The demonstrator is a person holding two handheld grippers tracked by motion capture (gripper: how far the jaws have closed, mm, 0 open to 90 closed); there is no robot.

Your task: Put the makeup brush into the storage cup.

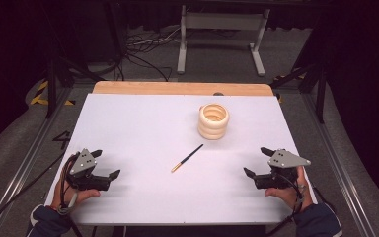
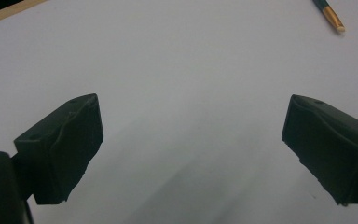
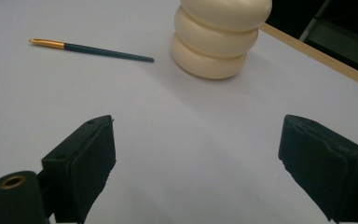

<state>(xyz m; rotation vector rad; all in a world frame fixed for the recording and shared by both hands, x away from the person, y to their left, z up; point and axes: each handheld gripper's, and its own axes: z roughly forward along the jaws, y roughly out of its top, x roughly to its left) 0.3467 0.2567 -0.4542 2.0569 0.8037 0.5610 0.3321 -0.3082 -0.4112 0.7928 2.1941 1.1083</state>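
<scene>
A white table (image 1: 143, 128) has a cream holder (image 1: 213, 121) standing on it. The holder looks like three fat rings piled up, and its top is open. It stands upright toward the far side of the table.

A thin dark brush (image 1: 187, 158) lies flat on the table, nearer the person than the holder and a bit to the left of it. It is close to the holder but not touching it. Its gold end points toward the person and its dark end points up toward the holder.

The left gripper (image 1: 106, 164) is far from the holder, down near the left front corner of the table. The person's left hand (image 1: 71, 193) holds it from behind, with the arm in a dark blue sleeve (image 1: 47, 222) coming in from the bottom. The gripper points in toward the middle of the table. Its jaws are wide apart and there is nothing between them. In the left gripper view, the gold end of the brush (image 2: 332, 16) peeks in at the top right corner.

The right gripper (image 1: 257, 162) is on the other side, near the right front corner. The right hand (image 1: 288, 192) holds it from behind, and it points in toward the middle too. Its jaws are also wide apart with nothing in them. In the right gripper view, the holder (image 3: 220, 37) stands ahead of the jaws, and the brush (image 3: 93, 50) lies to the left of it.
</scene>
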